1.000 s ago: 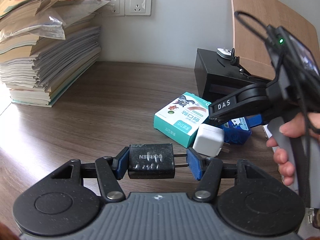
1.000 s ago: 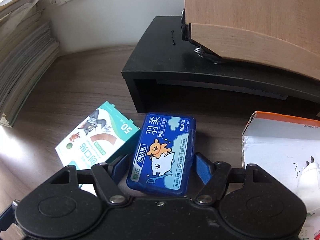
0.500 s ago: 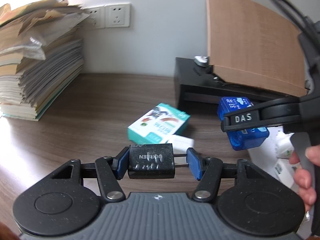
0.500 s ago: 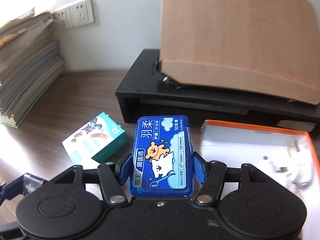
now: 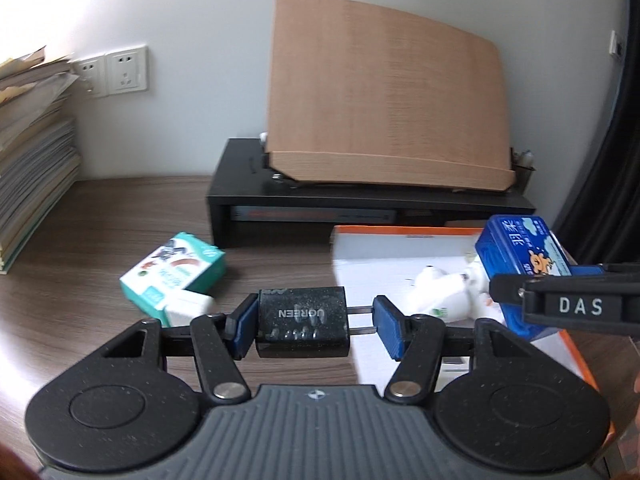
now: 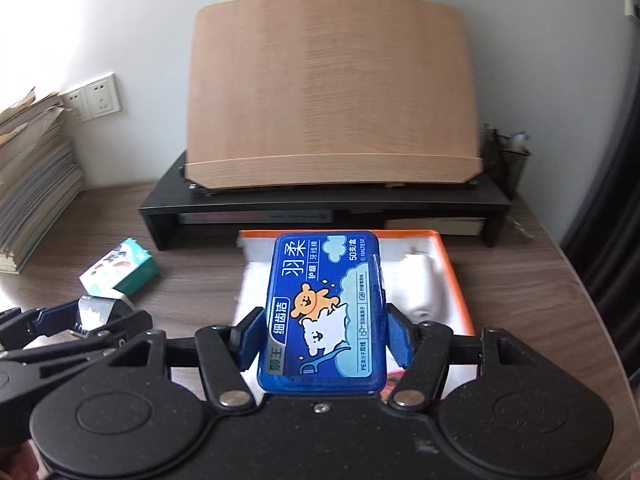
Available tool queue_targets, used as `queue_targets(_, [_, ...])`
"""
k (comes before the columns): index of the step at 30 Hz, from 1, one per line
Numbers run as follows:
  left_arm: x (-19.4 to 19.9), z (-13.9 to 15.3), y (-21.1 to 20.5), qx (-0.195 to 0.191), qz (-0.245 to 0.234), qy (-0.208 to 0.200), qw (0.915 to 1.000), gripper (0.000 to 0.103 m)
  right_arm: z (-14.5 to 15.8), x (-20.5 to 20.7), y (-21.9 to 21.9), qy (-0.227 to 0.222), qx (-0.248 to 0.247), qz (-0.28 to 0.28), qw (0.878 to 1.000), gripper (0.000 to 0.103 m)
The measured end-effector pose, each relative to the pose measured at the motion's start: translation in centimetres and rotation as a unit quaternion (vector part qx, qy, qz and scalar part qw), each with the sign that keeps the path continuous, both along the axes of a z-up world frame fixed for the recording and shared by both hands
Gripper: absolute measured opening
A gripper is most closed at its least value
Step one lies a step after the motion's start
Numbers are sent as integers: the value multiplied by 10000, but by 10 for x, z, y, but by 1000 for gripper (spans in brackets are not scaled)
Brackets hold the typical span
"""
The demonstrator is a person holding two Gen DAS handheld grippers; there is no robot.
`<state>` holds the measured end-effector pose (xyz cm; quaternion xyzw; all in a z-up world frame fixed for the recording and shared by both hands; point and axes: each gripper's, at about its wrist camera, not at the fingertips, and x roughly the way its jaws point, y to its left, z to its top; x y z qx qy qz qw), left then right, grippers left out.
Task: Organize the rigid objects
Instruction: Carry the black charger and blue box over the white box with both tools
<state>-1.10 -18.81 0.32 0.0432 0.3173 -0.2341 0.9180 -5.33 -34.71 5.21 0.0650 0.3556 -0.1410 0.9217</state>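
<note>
My left gripper (image 5: pixel 316 326) is shut on a black UGREEN charger (image 5: pixel 302 322), its prongs against the right pad, held above the wooden desk. My right gripper (image 6: pixel 324 336) is shut on a blue floss-pick box (image 6: pixel 326 300) and holds it in the air over an open white box with an orange rim (image 6: pixel 452 280). White adapters (image 6: pixel 420 284) lie inside that box. In the left wrist view the blue box (image 5: pixel 520 252) and right gripper (image 5: pixel 560 304) hang over the orange-rimmed box (image 5: pixel 400 248). A teal plaster box (image 5: pixel 174 268) and a white adapter (image 5: pixel 188 308) lie on the desk to the left.
A black monitor riser (image 6: pixel 320 200) stands behind the orange-rimmed box, with a wooden board (image 6: pixel 332 88) leaning on it. A tall stack of papers (image 5: pixel 32 160) and wall sockets (image 5: pixel 124 70) are at the left. A mesh pen holder (image 6: pixel 506 156) stands at the back right.
The right gripper closed on the blue box, lifted it off the desk and carried it right, over the orange-rimmed box. The left gripper moved right too, still holding the black charger.
</note>
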Motion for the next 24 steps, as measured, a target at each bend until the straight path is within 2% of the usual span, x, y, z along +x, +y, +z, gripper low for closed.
queue_targets(10, [-21, 5, -41, 69, -149, -50, 9999, 61, 2, -41, -33, -68, 60, -165, 9998, 74])
queue_targets(24, [-31, 11, -56, 155, 46, -160, 9997, 61, 0, -54, -38, -97, 134, 7, 9999, 74])
